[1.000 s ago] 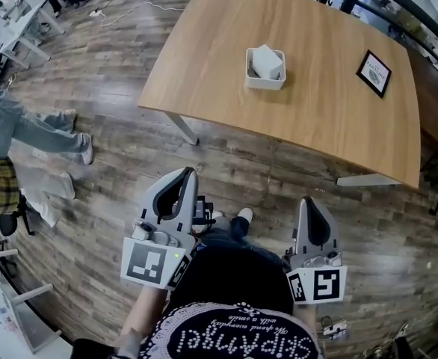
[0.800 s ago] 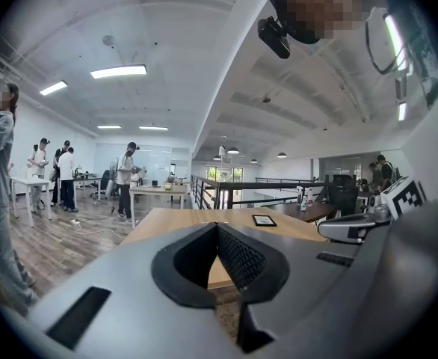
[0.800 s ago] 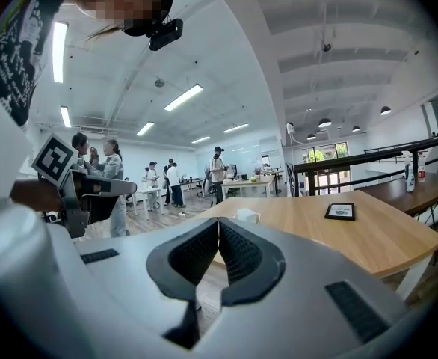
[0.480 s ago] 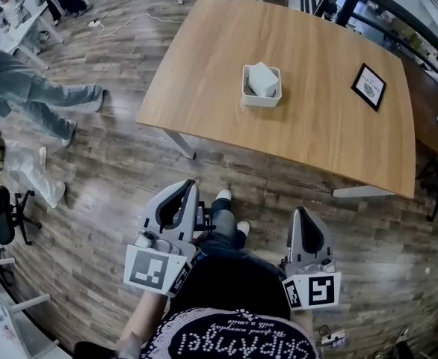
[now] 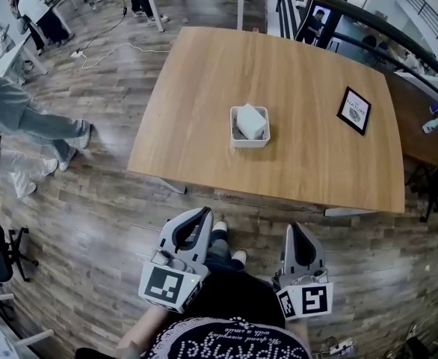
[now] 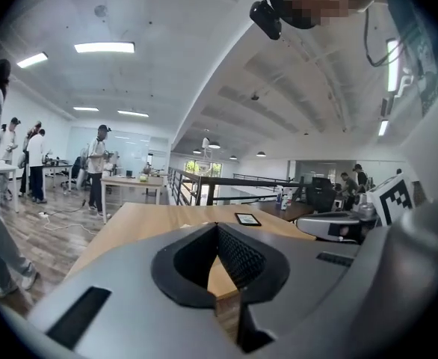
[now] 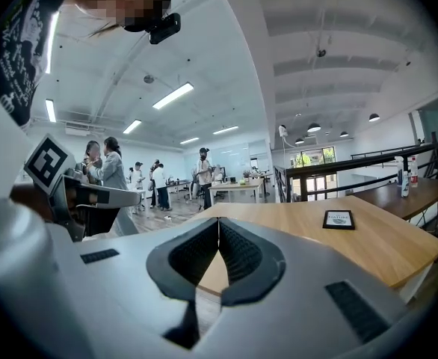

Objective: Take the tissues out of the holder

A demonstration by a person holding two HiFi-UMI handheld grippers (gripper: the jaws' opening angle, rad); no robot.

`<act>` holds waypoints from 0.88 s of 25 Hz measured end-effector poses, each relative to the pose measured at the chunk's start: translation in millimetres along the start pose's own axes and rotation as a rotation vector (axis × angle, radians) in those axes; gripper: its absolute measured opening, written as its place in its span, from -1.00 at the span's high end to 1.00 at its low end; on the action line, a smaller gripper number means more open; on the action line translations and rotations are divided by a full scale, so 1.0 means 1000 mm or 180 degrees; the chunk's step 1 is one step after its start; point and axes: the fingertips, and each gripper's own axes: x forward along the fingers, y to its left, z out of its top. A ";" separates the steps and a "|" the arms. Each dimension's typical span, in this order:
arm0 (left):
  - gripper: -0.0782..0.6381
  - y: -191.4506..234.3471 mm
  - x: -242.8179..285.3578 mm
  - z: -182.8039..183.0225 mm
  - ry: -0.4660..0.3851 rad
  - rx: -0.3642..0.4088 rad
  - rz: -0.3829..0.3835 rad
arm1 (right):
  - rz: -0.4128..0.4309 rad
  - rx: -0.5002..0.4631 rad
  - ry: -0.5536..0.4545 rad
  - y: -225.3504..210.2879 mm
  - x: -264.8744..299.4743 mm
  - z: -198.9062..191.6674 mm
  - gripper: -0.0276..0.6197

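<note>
We hold the left hand-held gripper (image 5: 202, 214) low and close to our body, over the wood floor (image 5: 107, 200) and short of the near edge of the desk (image 5: 316, 155). It points toward the desk. In the left gripper view its jaws are pressed together at the tips. Nothing is pinched between them, and only a sliver of the desk top shows through the hollow below the tips.

The right hand-held gripper (image 5: 294, 230) sits beside it, also over the floor and aimed at the desk. In the right gripper view its jaws are likewise pressed together at the tips and hold nothing. The marker cubes of both ride at the rear, nearest our chest.

The tissues (image 5: 252, 120) are in the holder (image 5: 234, 134), a white open-topped box. The white stack sticks up a little above its rim. The holder stands on the desk, left of the middle and toward our side. It is well apart from both tools, and neither one touches it.

A black-framed card (image 5: 354, 111) lies flat on the desk toward the far right, well apart from the holder. A dark railing (image 5: 368, 22) runs past the far right corner of the desk. At the left, people (image 5: 32, 122) are on the floor, away from the desk.
</note>
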 end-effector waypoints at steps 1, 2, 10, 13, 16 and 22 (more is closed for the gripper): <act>0.77 0.000 0.006 0.002 0.0012 0.0007 -0.0078 | -0.0024 -0.0003 -0.0021 0.000 0.008 0.004 0.88; 0.77 0.002 0.012 0.006 0.0013 0.0007 -0.0138 | -0.0039 -0.0005 -0.0035 0.002 0.015 0.007 0.88; 0.77 0.031 0.037 0.011 0.0061 -0.0083 -0.0397 | -0.0146 0.0011 -0.0015 0.023 0.053 0.011 0.88; 0.77 0.044 0.047 0.013 0.0077 -0.0080 -0.0396 | -0.0220 0.0007 -0.0035 0.021 0.063 0.014 0.88; 0.77 0.056 0.048 0.015 0.0097 0.0012 -0.0336 | -0.0284 0.0044 -0.0027 0.021 0.063 0.014 0.88; 0.77 0.086 0.040 0.024 0.0123 -0.0007 -0.0049 | -0.0269 0.0077 0.0007 0.022 0.060 0.019 0.88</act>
